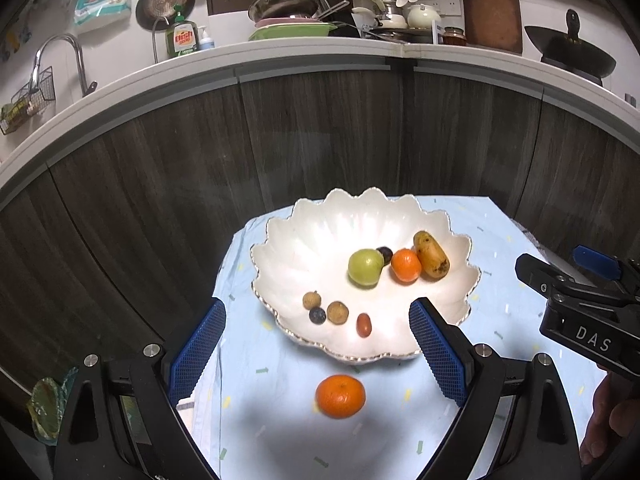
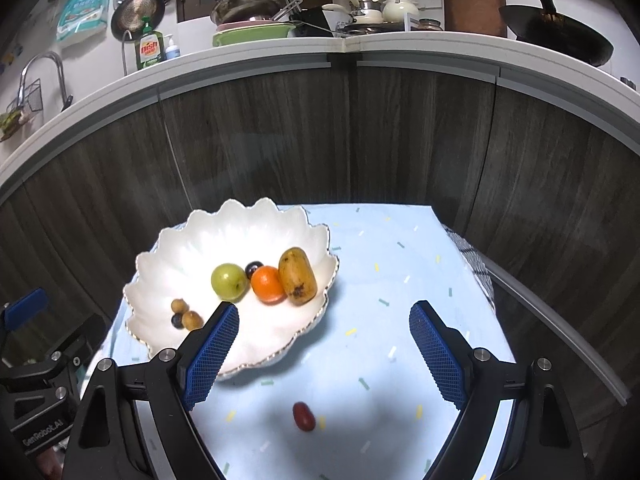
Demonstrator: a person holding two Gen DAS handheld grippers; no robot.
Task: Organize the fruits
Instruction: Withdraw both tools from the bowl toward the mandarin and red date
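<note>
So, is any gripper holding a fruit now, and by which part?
Nothing is held: left gripper and right gripper are both open and empty.

Bright overhead light washed out the white bowl (image 1: 320,232) and left soft dark shadows on the blue cloth (image 1: 500,312) near the lens in both views. Fisheye distortion bowed the countertop edge (image 2: 280,54), corners vignetted black, and the cabinet fronts (image 1: 320,132) stayed dim.

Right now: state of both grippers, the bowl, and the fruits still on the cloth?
left gripper: open, empty, above the loose orange
right gripper: open, empty, above the red fruit
bowl: upright, holding fruit
loose orange: on cloth, outside bowl
red fruit: on cloth, outside bowl
</note>
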